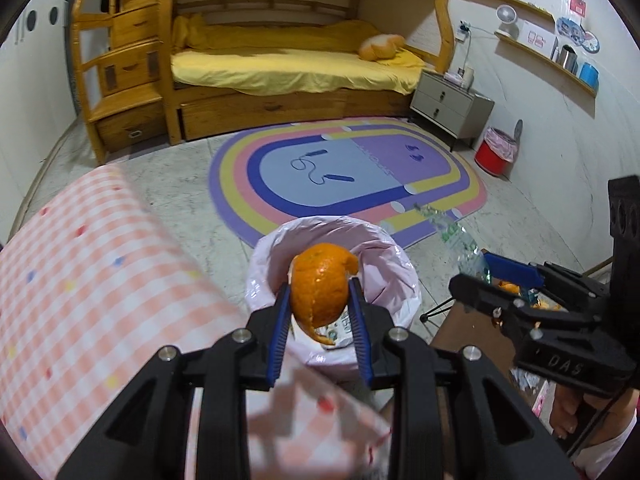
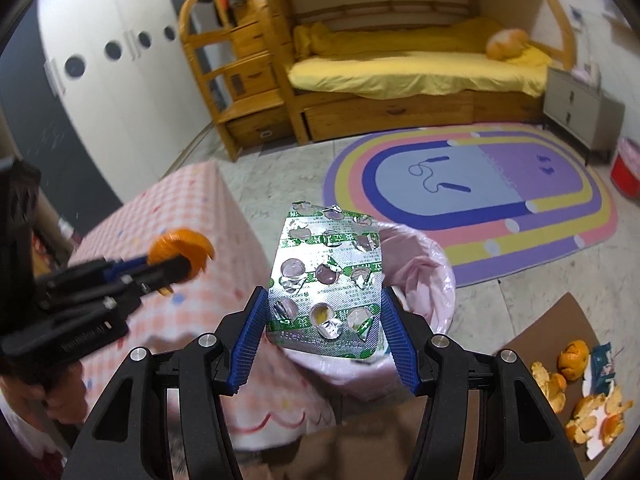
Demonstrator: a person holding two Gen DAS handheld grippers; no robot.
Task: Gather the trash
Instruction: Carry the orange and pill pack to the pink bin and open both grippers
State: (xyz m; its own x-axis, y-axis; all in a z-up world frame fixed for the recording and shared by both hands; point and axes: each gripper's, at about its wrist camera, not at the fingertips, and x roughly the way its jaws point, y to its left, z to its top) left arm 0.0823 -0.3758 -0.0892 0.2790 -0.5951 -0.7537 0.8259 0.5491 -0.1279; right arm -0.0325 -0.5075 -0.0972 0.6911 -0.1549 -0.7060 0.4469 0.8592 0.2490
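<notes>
**Ana:** Peel first. Where is the orange peel (image 1: 320, 286) sitting?

**Ben:** Pinched between the blue pads of the left gripper (image 1: 319, 312), which are clamped against both its sides. It hangs right above the mouth of the bin with the pale pink bag (image 1: 384, 268). A strip of rind curls down below the pads.

**Ana:** And the other gripper?

**Ben:** The right gripper (image 2: 324, 316) is closed on an emptied blister pack (image 2: 326, 280), silver foil with green print, its pockets burst. The pads press on the pack's two long edges, and the sheet stands up ahead of the fingers, over the near rim of the same pink-lined bin (image 2: 436, 276).

**Ana:** How do the two stand to each other?

**Ben:** Side by side, apart, both pointing down toward the bin.

**Ana:** Anything left lying around?

**Ben:** More peel scraps (image 2: 576, 384) and torn paper on a brown board (image 2: 556, 320) to the right. A box under a pink checked cloth (image 2: 188, 208) stands just left of the bin. Beyond lie the striped oval rug (image 2: 480, 200), a wooden bunk bed with yellow sheets (image 2: 400, 68), and a red bin (image 1: 494, 152) by the nightstand (image 1: 448, 104).
</notes>
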